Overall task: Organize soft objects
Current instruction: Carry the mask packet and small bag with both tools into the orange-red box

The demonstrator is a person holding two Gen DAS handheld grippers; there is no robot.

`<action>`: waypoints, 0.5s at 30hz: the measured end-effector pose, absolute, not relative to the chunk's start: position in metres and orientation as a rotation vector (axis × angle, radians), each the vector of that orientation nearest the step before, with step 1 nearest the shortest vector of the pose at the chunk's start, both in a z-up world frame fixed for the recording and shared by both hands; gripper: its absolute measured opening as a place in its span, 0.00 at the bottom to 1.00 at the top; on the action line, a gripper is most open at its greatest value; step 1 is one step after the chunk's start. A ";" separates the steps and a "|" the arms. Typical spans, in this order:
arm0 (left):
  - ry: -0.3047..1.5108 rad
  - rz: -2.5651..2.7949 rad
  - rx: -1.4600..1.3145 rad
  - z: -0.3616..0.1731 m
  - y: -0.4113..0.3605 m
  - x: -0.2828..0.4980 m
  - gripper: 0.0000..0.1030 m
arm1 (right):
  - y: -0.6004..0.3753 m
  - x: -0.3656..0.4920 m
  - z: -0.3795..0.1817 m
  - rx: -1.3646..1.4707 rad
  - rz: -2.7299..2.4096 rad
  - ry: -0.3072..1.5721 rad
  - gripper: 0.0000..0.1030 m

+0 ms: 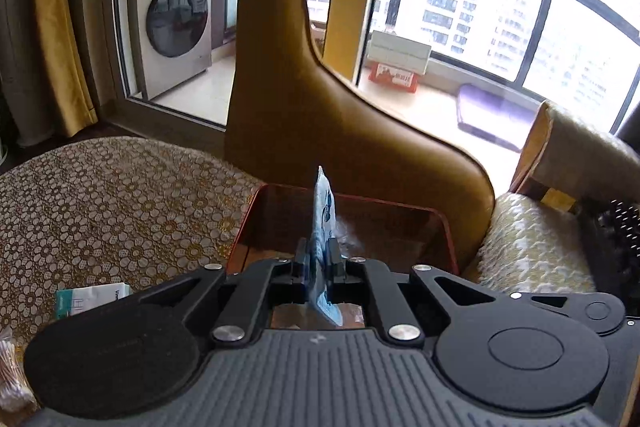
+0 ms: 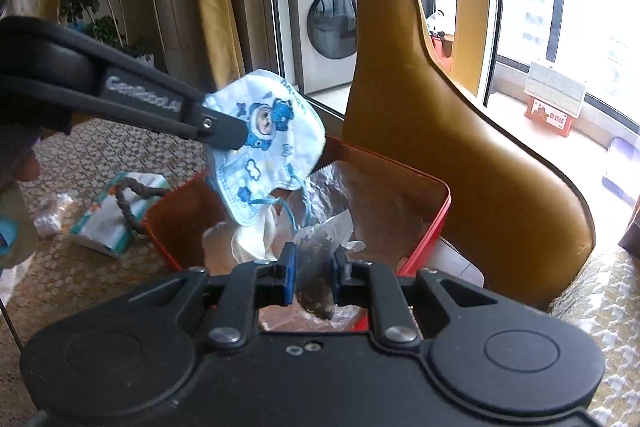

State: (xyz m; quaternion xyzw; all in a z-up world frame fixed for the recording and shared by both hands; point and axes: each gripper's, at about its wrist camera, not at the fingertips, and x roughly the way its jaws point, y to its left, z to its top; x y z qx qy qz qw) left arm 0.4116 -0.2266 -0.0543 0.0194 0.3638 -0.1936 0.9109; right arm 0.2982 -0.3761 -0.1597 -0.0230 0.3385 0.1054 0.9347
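My left gripper is shut on a white child's face mask with blue cartoon prints and holds it edge-on above the red box. In the right wrist view the same mask hangs from the left gripper over the red box, its blue ear loop dangling. My right gripper is shut on a clear plastic pouch with dark contents above the box. White soft items and crinkled plastic lie inside the box.
A tissue pack with a brown beaded loop and a cotton bag lie left of the box on the patterned tablecloth. A tan chair back stands behind the box. A washing machine stands beyond the glass.
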 end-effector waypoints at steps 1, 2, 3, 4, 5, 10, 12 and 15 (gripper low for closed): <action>0.763 -0.397 0.039 -0.058 -0.227 0.415 0.06 | -0.375 0.300 -0.161 -0.051 0.215 0.697 0.16; 0.778 -0.397 0.037 -0.062 -0.227 0.418 0.06 | -0.375 0.302 -0.163 -0.054 0.216 0.702 0.15; 0.788 -0.393 0.039 -0.065 -0.228 0.420 0.06 | -0.373 0.303 -0.165 -0.060 0.216 0.708 0.15; 0.794 -0.387 0.048 -0.068 -0.229 0.422 0.06 | -0.373 0.305 -0.167 -0.066 0.215 0.711 0.15; 0.801 -0.388 0.054 -0.070 -0.230 0.424 0.06 | -0.372 0.306 -0.168 -0.072 0.213 0.713 0.15; 0.822 -0.381 0.078 -0.080 -0.233 0.427 0.06 | -0.372 0.311 -0.173 -0.085 0.212 0.729 0.16; 0.834 -0.375 0.084 -0.083 -0.234 0.427 0.06 | -0.371 0.314 -0.175 -0.091 0.210 0.734 0.16; 0.849 -0.356 0.095 -0.086 -0.234 0.429 0.07 | -0.370 0.315 -0.176 -0.102 0.207 0.735 0.16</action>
